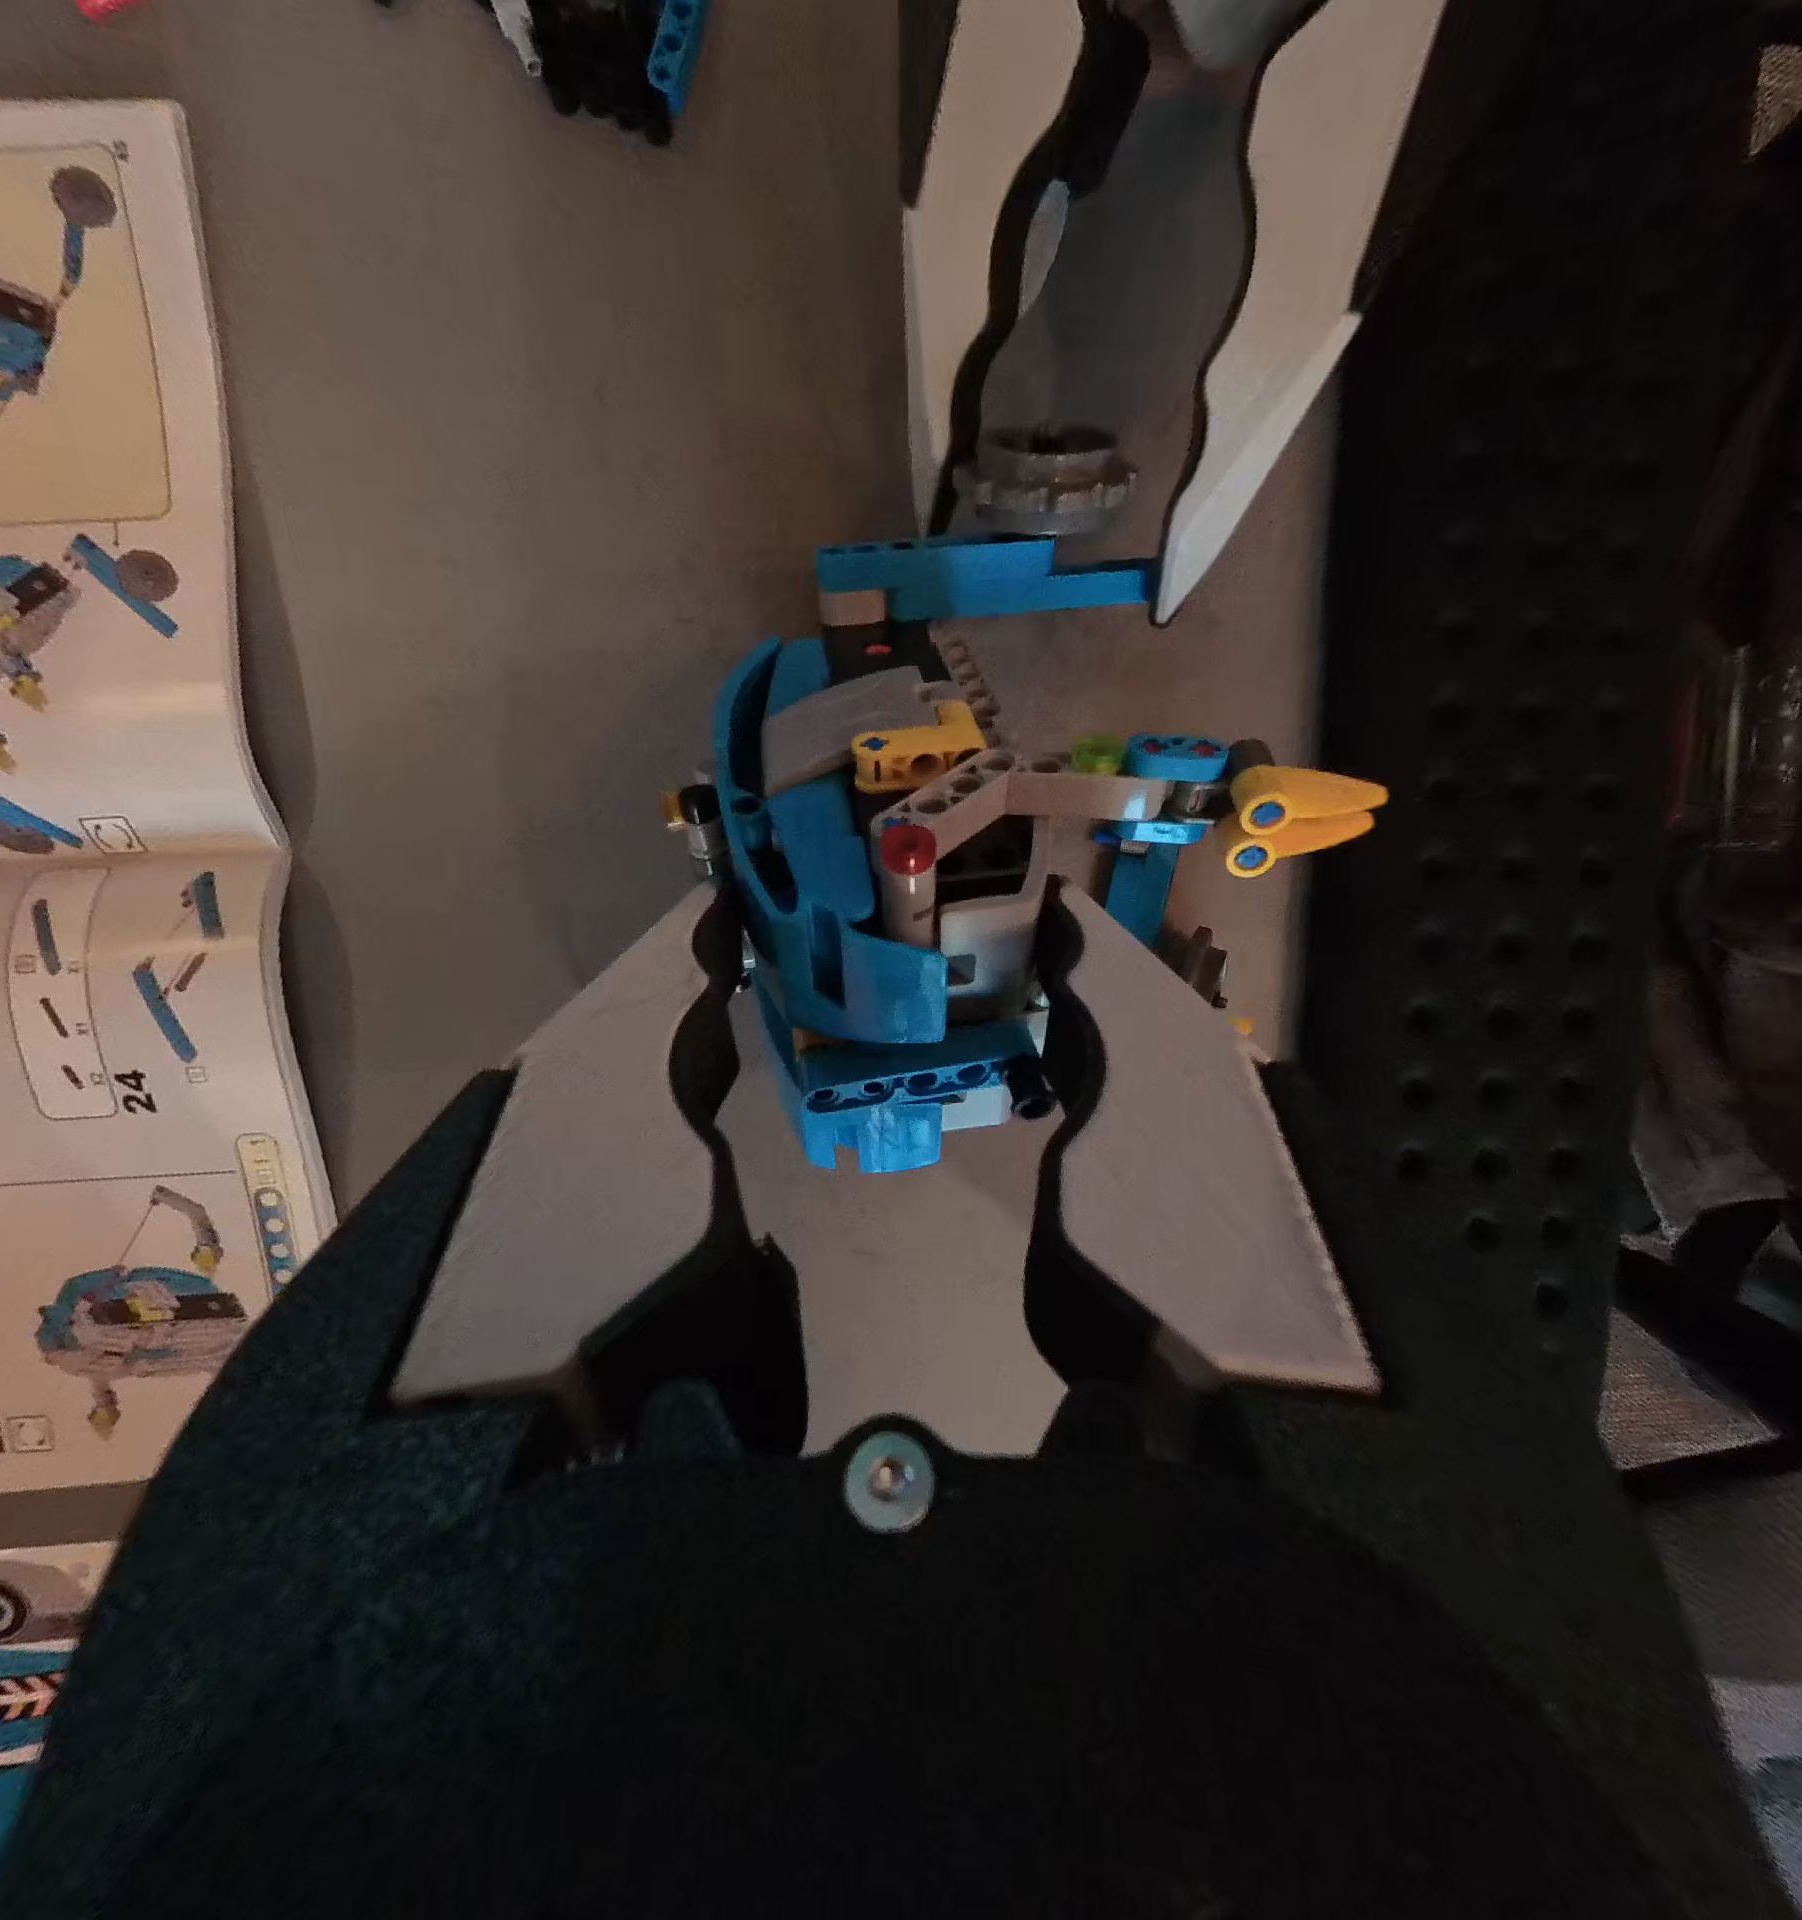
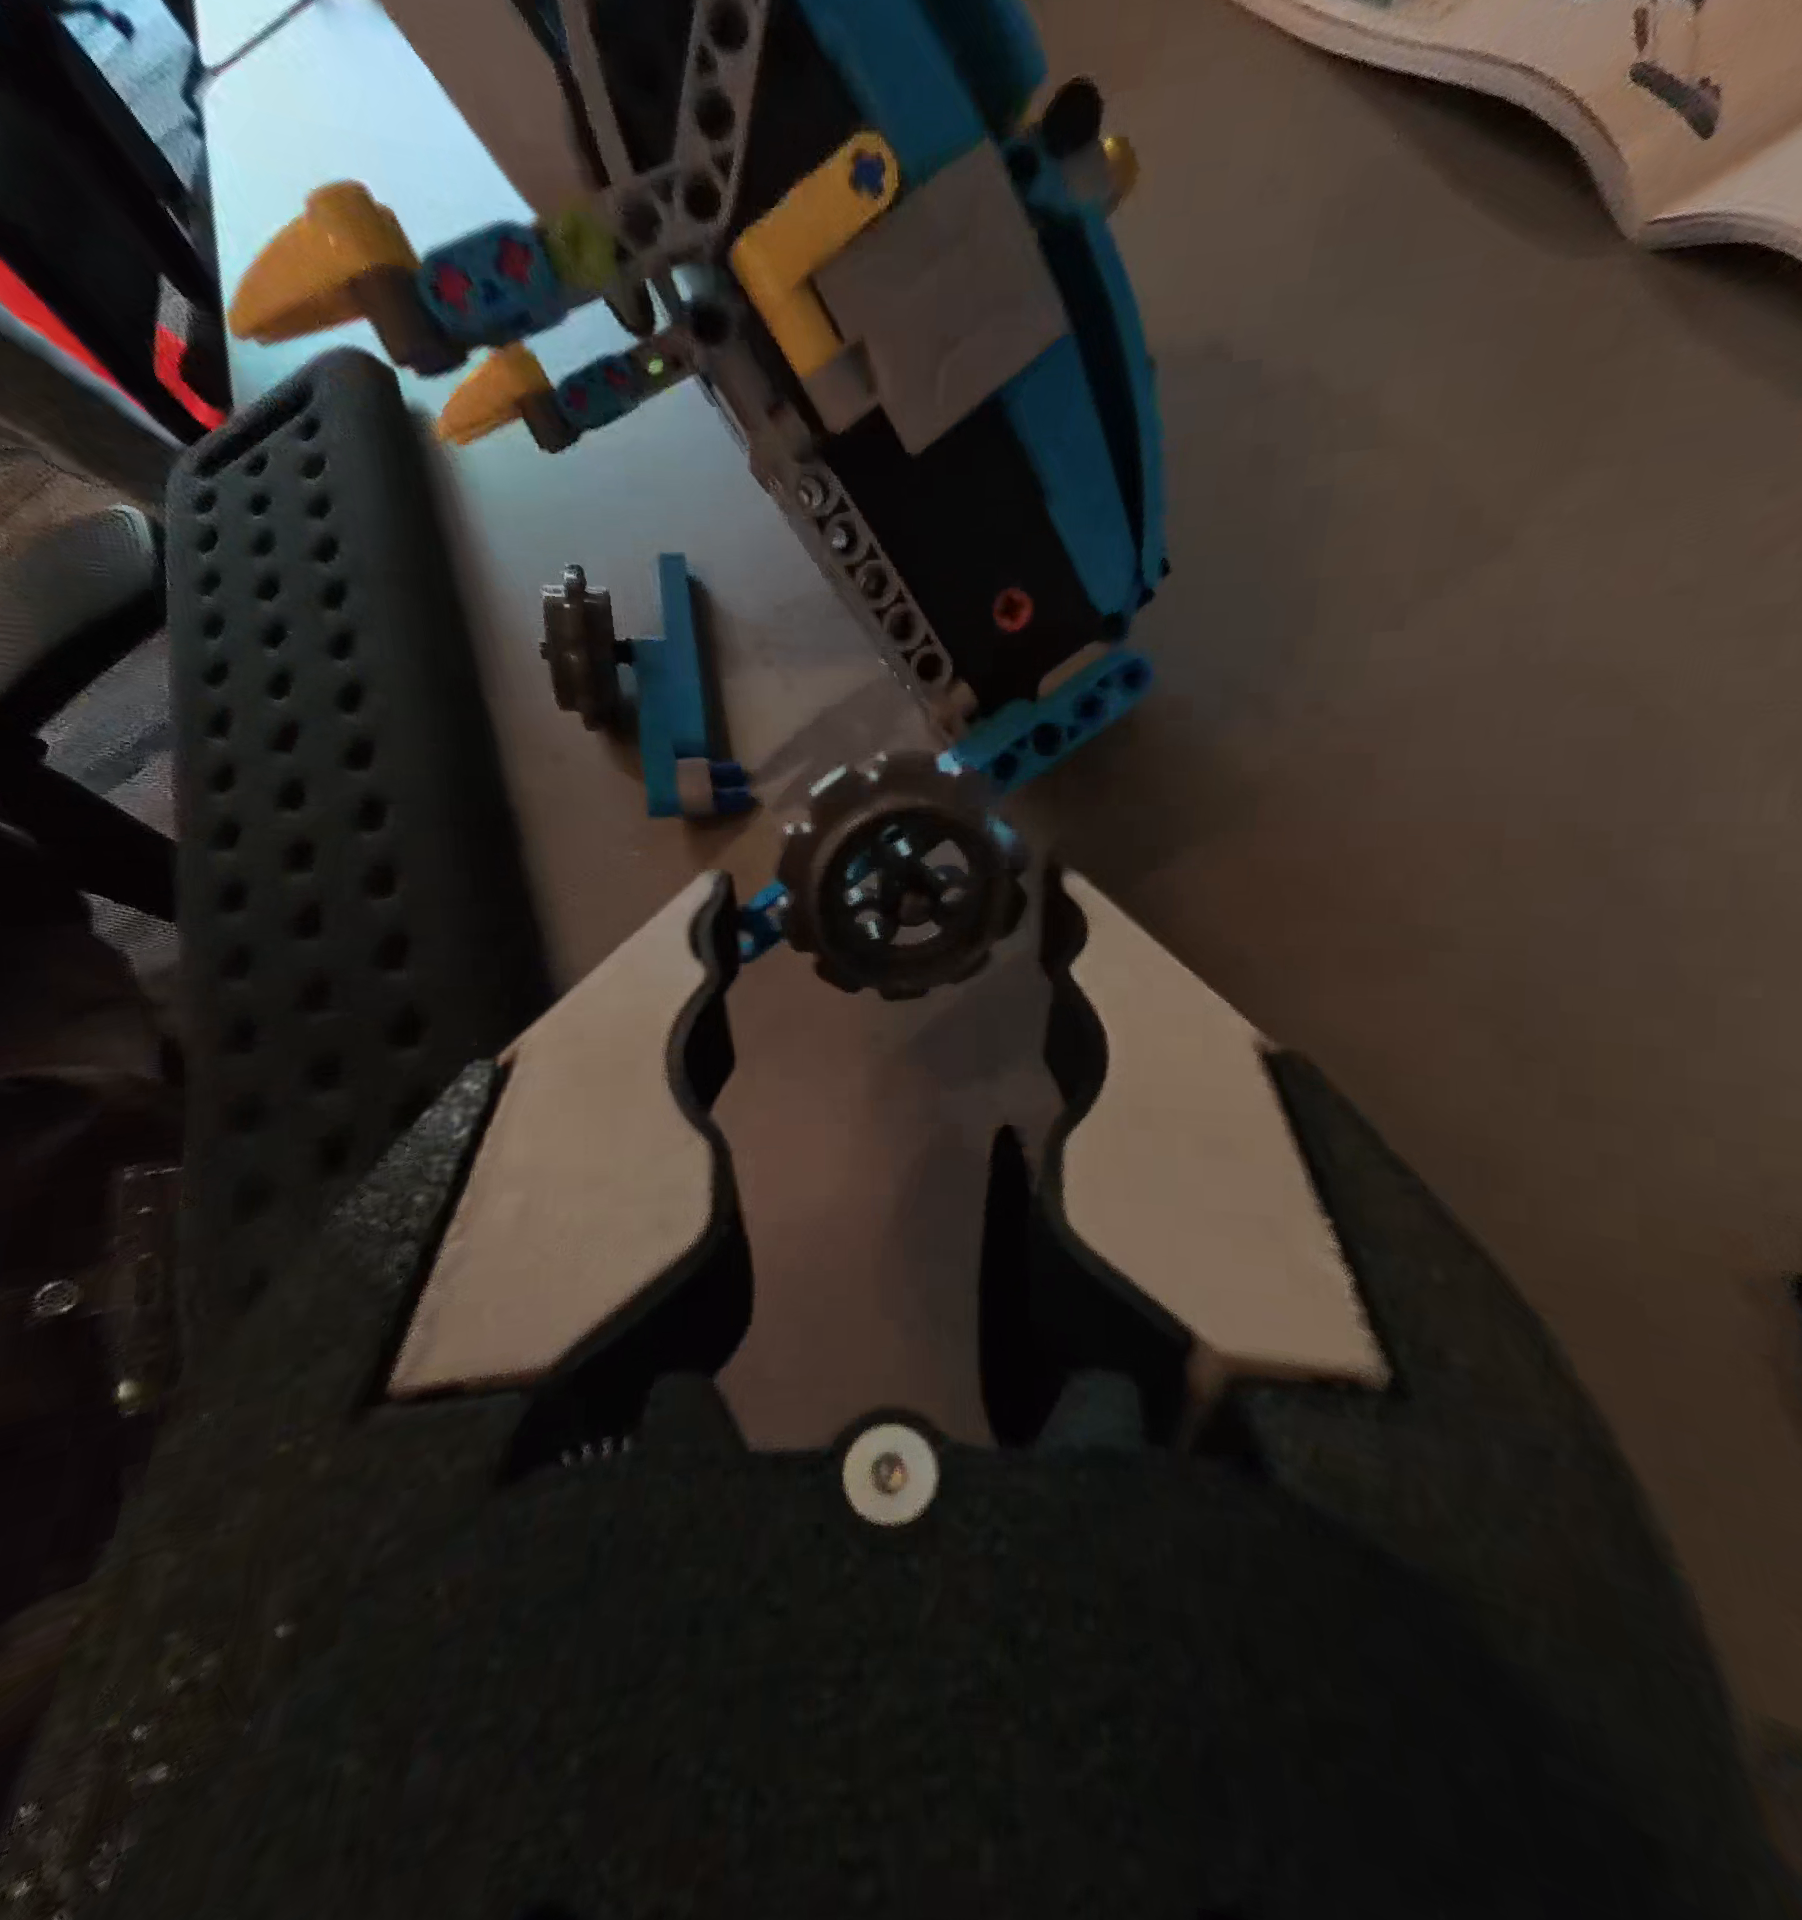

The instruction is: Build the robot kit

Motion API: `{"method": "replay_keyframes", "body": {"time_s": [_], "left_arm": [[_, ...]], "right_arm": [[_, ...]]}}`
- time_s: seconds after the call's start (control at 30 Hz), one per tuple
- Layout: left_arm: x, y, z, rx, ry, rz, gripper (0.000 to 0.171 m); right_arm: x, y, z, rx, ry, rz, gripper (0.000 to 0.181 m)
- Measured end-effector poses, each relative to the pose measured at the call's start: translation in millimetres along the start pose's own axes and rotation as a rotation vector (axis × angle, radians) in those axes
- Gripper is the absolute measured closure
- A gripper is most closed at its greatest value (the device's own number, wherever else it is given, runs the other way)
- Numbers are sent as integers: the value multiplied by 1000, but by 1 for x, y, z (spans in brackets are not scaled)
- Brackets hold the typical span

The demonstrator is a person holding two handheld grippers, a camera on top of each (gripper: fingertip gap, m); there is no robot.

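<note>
Our left tool [image 1: 881, 914] pinches the model [image 1: 876, 883]; our right tool [image 2: 892, 904] pinches the wheel [image 2: 897, 873] on its blue beam [image 2: 1058, 717].

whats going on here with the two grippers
The left gripper is clamped around the blue and grey brick model on the table. The right gripper brackets a dark toothed wheel on a blue beam at the model's end; contact is unclear. An open instruction booklet lies beside.
</note>
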State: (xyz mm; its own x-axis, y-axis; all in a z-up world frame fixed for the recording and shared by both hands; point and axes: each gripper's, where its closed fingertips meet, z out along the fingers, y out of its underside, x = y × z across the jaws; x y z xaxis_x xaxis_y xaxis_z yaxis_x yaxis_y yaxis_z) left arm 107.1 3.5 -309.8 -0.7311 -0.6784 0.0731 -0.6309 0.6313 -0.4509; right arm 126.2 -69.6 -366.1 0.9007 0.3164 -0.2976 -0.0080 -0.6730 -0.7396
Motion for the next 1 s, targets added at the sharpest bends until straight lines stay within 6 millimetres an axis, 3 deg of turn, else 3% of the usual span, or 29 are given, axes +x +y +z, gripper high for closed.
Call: {"method": "replay_keyframes", "body": {"time_s": [0.33,0.57,0.87,1.0], "left_arm": [[-2,-25,9,12,83,25,114],[-8,-41,20,-144,141,3,114],[-13,-53,30,-330,166,-80,114],[-11,-52,32,-349,100,-20,114]], "right_arm": [[3,18,5,-77,7,3,127],[5,17,6,-42,10,-31,128],[37,-19,-40,257,72,65,121],[40,-20,-43,283,27,137,120]]}}
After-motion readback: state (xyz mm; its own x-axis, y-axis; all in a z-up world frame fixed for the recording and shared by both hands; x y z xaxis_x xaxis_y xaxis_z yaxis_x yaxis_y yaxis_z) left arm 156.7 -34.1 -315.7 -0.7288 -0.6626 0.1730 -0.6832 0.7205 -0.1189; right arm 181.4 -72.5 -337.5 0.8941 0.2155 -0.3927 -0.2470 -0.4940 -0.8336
